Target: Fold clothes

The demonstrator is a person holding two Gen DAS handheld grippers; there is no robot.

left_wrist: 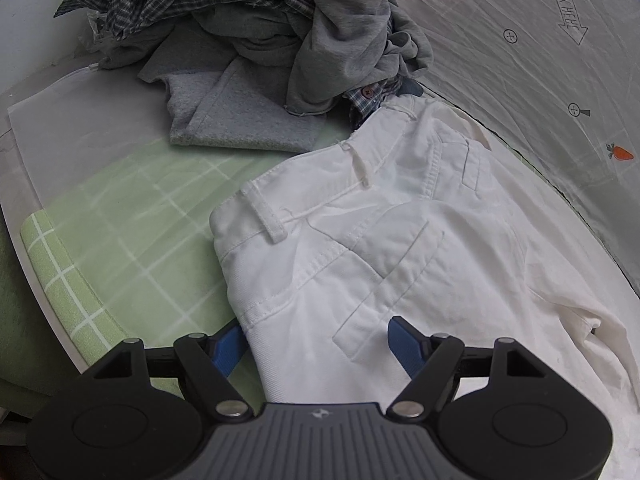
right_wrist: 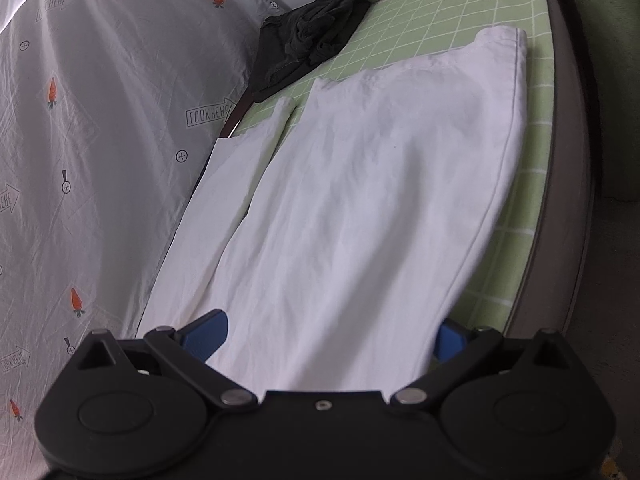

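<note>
here both claws, left claw (left_wrist: pixel 316 340) and right claw (right_wrist: pixel 332 338), gape wide over white trousers (left_wrist: pixel 400 240).

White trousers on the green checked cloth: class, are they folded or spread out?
Spread out. The white trousers lie at full length, both legs side by side, waistband flat.

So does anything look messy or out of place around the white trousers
Yes. The white trousers lie mostly flat, but one leg splays off toward the carrot-print sheet instead of lying on the other. Behind the waistband, a heap of unfolded clothes sprawls, and a dark garment lies crumpled beyond the hems.
</note>
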